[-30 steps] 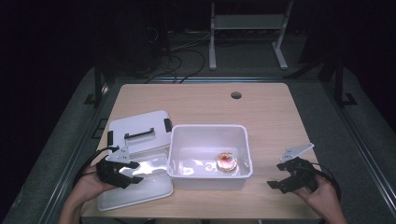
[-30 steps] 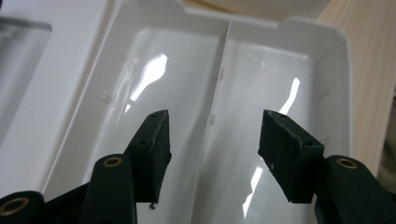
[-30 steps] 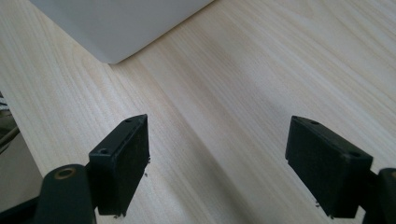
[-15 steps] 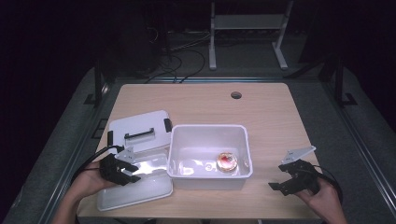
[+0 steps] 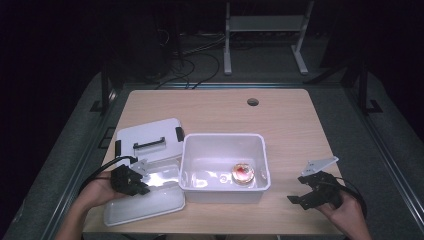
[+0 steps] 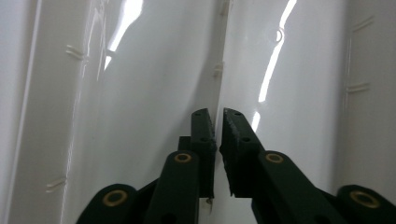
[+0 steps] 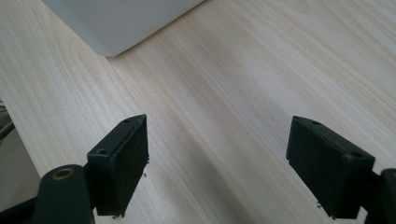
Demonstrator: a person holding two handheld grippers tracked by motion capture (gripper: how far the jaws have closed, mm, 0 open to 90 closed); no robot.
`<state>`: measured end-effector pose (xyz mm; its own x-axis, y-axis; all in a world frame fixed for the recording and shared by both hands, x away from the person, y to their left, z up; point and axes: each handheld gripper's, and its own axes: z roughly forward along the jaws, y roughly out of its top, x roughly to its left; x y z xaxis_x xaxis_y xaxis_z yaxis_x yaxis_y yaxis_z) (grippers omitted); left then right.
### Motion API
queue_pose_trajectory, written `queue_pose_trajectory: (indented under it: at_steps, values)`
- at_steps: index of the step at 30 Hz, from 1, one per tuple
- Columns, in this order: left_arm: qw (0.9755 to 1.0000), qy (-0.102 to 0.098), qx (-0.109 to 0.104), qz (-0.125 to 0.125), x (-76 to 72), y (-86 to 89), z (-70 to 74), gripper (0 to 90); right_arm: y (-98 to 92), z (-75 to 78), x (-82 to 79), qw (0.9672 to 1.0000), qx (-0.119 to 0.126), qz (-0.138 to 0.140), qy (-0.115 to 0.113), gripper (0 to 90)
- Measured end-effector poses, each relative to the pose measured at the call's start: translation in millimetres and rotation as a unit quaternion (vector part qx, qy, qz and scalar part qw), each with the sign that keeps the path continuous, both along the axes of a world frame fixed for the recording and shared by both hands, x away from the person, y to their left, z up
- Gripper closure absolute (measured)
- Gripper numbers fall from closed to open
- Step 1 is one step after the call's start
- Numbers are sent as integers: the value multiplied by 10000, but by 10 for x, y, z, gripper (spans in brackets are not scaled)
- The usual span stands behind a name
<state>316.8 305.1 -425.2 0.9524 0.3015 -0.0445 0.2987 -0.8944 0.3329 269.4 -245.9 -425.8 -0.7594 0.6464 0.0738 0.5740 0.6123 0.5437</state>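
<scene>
One glossy white lid (image 5: 150,202), flat, ribbed underside

From above the near edge we look forward and down over the whole tabletop (image 5: 280,115); our left claw camera sits close against the white lid (image 6: 140,93); our right one skims the tabletop's bare right end, sharing the bin (image 7: 116,23) corner with the high view.

A round hole (image 5: 253,102) marks the wooden table (image 5: 290,125).

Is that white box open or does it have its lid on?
Open: the white box is uncovered, a small round thing lies inside, and a lid lies beside it.
</scene>
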Motion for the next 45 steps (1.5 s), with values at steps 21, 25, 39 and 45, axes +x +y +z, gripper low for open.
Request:
queue_pose_trajectory:
  at_steps: [21,25,39,45]
  values:
    - [9999,78,-3,-84,-49,163,220,892,-24,-8,11,10000,44,-20,-13,195]
    - [10000,20,13,-56,-72,247,378,893,-39,-1,7,10000,49,-48,-22,195]
    - [9997,-194,-43,139,-129,518,1090,892,-16,-29,15,10000,33,-39,21,194]
    - [9994,-351,-45,52,-125,459,1389,893,3,-42,20,10000,0,-2,19,192]
